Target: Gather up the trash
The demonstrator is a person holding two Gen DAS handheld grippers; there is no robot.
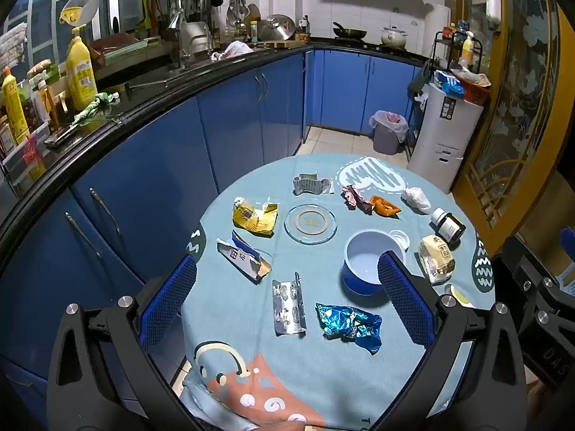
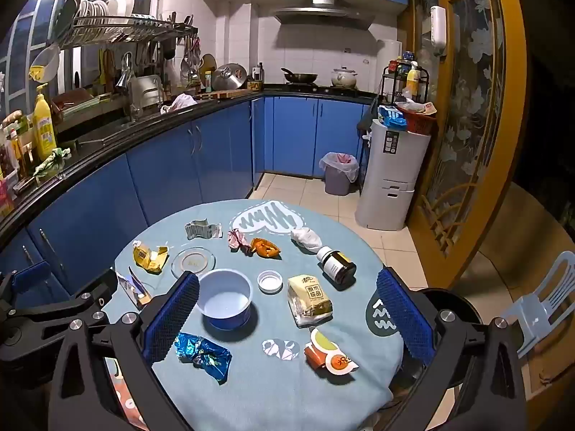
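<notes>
Trash lies scattered on a round table with a light-blue cloth (image 1: 323,366). My left gripper (image 1: 287,300) hangs open over the near edge, with a silver blister pack (image 1: 287,303) and a crumpled blue foil wrapper (image 1: 348,323) on the cloth below its gap. A torn box (image 1: 244,258) and a yellow wrapper (image 1: 255,217) lie further left. My right gripper (image 2: 289,316) is open above a cream packet (image 2: 311,300) and an orange-white wrapper (image 2: 330,353). A blue bowl (image 2: 226,298) stands by its left finger (image 2: 172,316). Nothing is held.
Also on the table are a glass dish (image 1: 311,223), white cap (image 2: 270,281), brown bottle (image 2: 336,265), tissue (image 2: 305,239), and orange (image 2: 266,248) and pink (image 2: 237,240) wrappers. A lined bin (image 2: 337,174) stands on the floor by the blue cabinets. A plastic chair (image 2: 539,309) is on the right.
</notes>
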